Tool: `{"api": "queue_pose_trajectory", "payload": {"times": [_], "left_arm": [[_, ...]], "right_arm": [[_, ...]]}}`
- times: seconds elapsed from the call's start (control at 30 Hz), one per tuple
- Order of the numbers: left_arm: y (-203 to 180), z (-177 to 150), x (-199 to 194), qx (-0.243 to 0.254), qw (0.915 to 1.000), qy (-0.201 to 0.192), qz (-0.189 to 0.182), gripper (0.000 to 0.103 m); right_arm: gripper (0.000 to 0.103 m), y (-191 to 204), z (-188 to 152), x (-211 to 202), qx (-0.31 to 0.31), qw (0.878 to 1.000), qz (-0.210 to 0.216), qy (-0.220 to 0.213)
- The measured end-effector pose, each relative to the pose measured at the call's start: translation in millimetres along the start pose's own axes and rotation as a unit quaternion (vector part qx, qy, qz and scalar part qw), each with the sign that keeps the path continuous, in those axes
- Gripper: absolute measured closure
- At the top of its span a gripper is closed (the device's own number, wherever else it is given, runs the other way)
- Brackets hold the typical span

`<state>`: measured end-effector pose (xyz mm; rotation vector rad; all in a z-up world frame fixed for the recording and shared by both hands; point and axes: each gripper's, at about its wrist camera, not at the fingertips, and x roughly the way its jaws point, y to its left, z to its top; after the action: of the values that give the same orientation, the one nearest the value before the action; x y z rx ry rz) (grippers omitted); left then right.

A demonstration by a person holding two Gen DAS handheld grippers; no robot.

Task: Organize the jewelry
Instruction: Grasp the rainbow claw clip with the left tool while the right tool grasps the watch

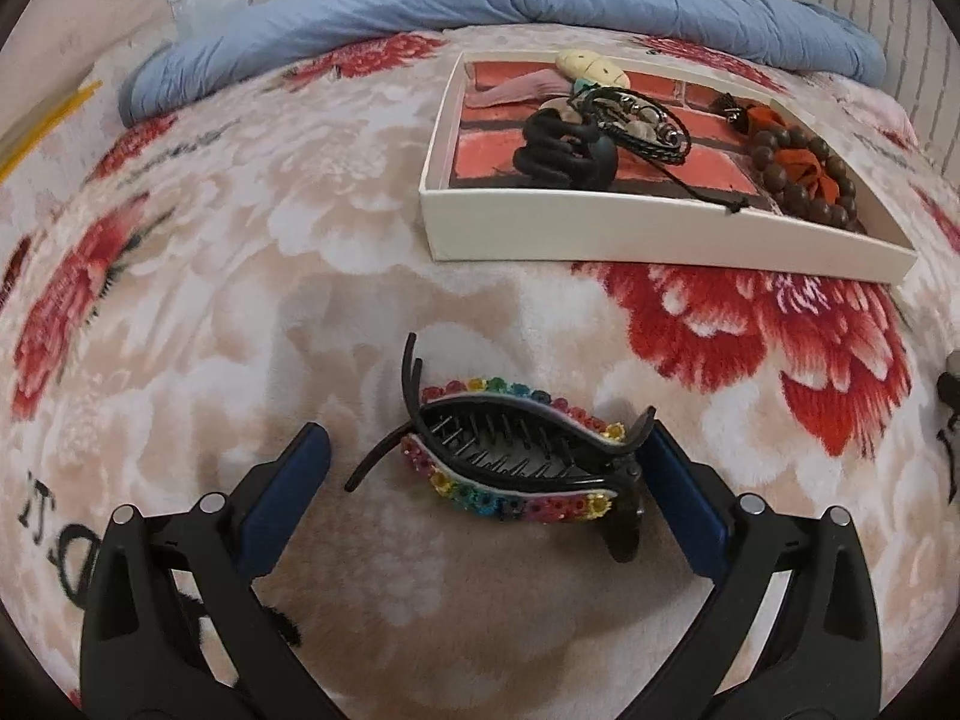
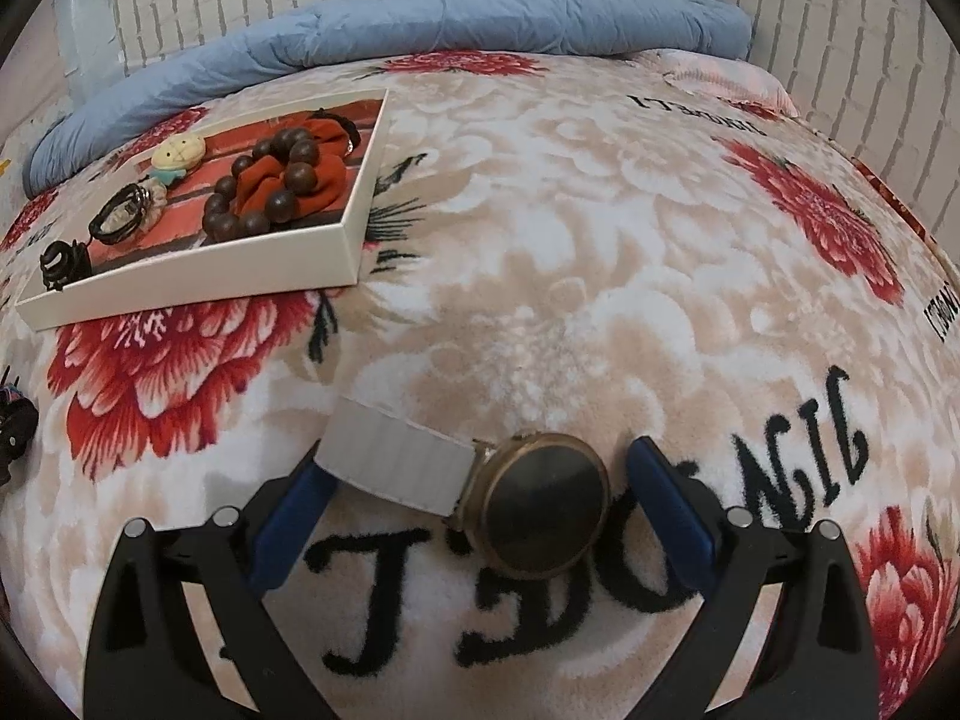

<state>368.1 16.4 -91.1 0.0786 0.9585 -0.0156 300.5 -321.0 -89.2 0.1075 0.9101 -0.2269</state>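
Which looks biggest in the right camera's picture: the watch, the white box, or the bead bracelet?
1. white box
2. watch, though it lies much nearer the camera, so it looks enlarged
3. bead bracelet

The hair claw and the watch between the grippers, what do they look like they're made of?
The hair claw looks like glossy black plastic, judging by its moulded teeth, with rows of rainbow rhinestones, probably glass or acrylic. The watch seems to have a gold-toned metal case around a dark glassy face; its white strap looks ribbed, perhaps woven fabric or silicone.
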Motion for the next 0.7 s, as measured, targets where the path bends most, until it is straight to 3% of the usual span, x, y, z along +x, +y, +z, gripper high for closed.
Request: {"api": "queue_pose_trajectory", "payload": {"times": [0.27, 0.43, 0.7], "left_arm": [[-1, 0, 2, 0.001, 1.0, 0.001, 0.002, 0.004], [-1, 0, 0, 0.003, 1.0, 0.0, -0.001, 0.007], [-3, -1, -1, 0.005, 1.0, -0.003, -0.002, 0.008]], "right_arm": [[0.01, -4, 1, 0, 0.016, 1.0, 0.01, -0.001], [0.02, -8, 3, -1, 0.028, 0.999, 0.026, -0.004], [0.027, -18, 6, -2, 0.052, 0.997, 0.051, -0.014]]}}
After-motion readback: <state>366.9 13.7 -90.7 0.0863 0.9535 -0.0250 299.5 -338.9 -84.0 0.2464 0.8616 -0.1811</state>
